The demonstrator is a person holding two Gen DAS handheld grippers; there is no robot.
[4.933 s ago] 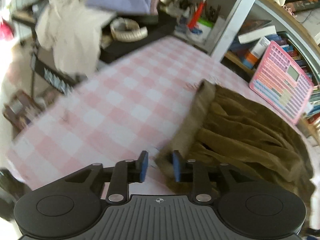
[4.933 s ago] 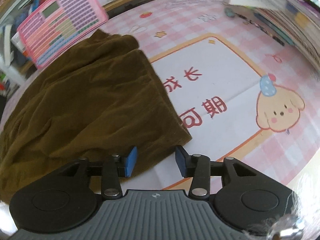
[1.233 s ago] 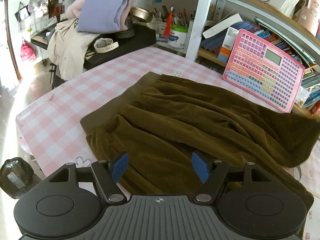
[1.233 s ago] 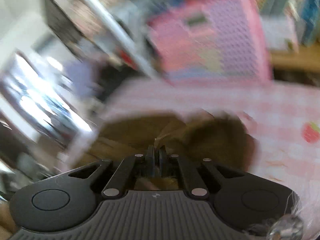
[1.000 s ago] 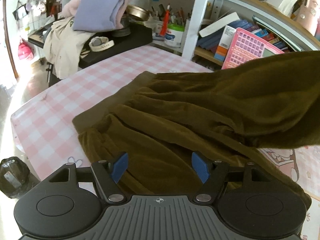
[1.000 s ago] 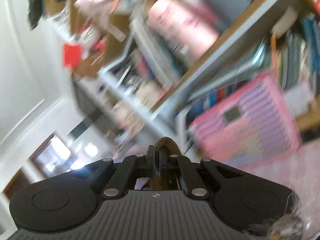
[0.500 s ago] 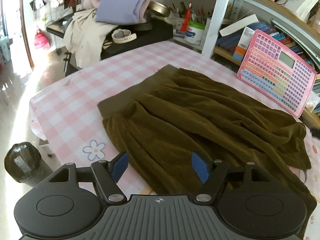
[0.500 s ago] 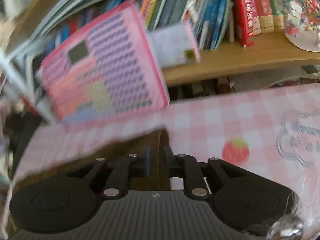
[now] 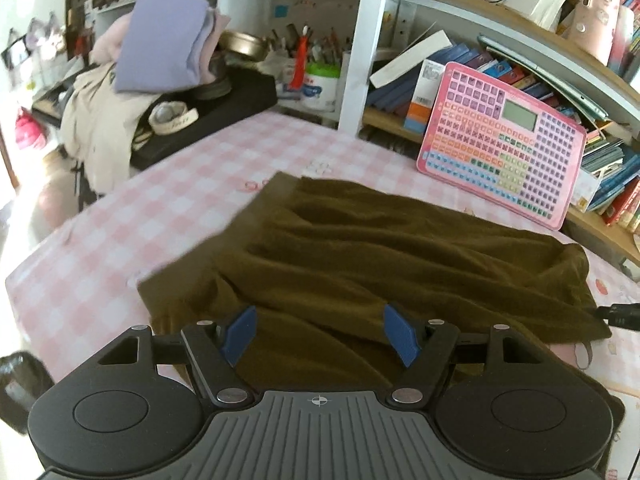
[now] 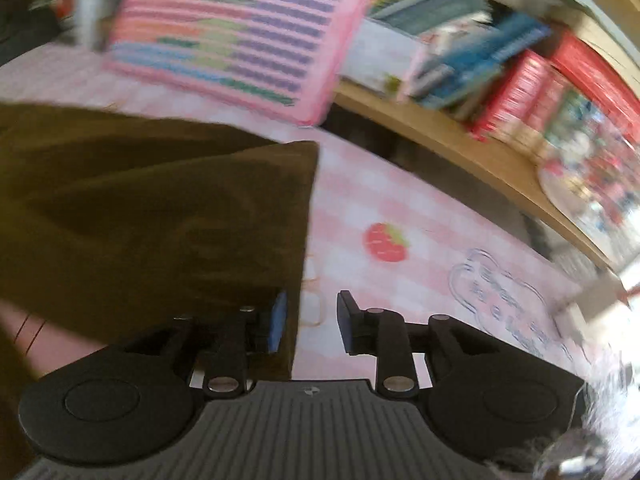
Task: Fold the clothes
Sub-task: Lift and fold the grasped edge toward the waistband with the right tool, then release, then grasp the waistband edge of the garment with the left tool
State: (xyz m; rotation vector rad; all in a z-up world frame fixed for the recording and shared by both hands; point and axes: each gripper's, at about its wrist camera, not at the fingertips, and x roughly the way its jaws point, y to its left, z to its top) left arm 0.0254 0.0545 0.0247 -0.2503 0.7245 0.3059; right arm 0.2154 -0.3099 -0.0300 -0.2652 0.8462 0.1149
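Hovering over the rumpled olive-brown velvety garment [image 9: 400,248] on the pink checked tablecloth [image 9: 120,240], my left gripper [image 9: 320,334] gapes wide, my right gripper [image 10: 308,322] parted at its edge.

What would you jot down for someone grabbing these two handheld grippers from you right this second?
Left gripper: open, holding nothing, above the near part of the brown garment.
Right gripper: open, at the garment's right edge, fabric beside its left finger.
Garment lies on the pink checked tablecloth, in front of the pink toy keyboard.
Done: one layer lies folded over.
Left: smooth it and fold again.
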